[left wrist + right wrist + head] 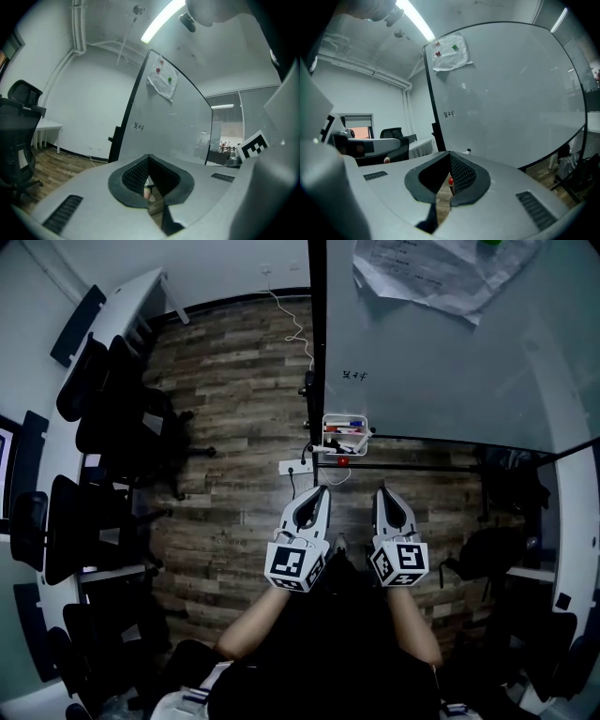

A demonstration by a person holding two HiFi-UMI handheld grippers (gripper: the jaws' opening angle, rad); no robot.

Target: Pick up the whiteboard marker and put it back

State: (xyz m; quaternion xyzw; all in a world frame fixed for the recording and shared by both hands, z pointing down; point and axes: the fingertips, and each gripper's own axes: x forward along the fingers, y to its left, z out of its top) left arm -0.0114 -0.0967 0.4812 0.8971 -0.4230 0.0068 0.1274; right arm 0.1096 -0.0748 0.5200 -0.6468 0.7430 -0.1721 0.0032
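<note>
The markers (348, 430) lie in a small white tray (345, 417) hung at the lower left corner of the whiteboard (450, 362). Their long axes run along the whiteboard's bottom edge, left to right in the head view. One shows blue and one shows red, but they are too small to tell which end carries the cap. Just below the tray, on the whiteboard's stand, sits a red knob (343, 461). The left gripper (321, 490) and right gripper (382, 492) are held side by side, well short of the whiteboard, both pointing toward the tray. Neither touches it. The left gripper's jaws are clenched tip to tip, with nothing between them. The right gripper's jaws are likewise closed together and empty. A red dot seen through the slit below its tips lies farther off, toward the whiteboard. A sheet of paper (441, 273) is pinned near the whiteboard's top, and a few written marks (354, 376) sit lower down on its left side. Black chairs (112, 409) stand across the wooden floor (234, 381), well left of the whiteboard.
</note>
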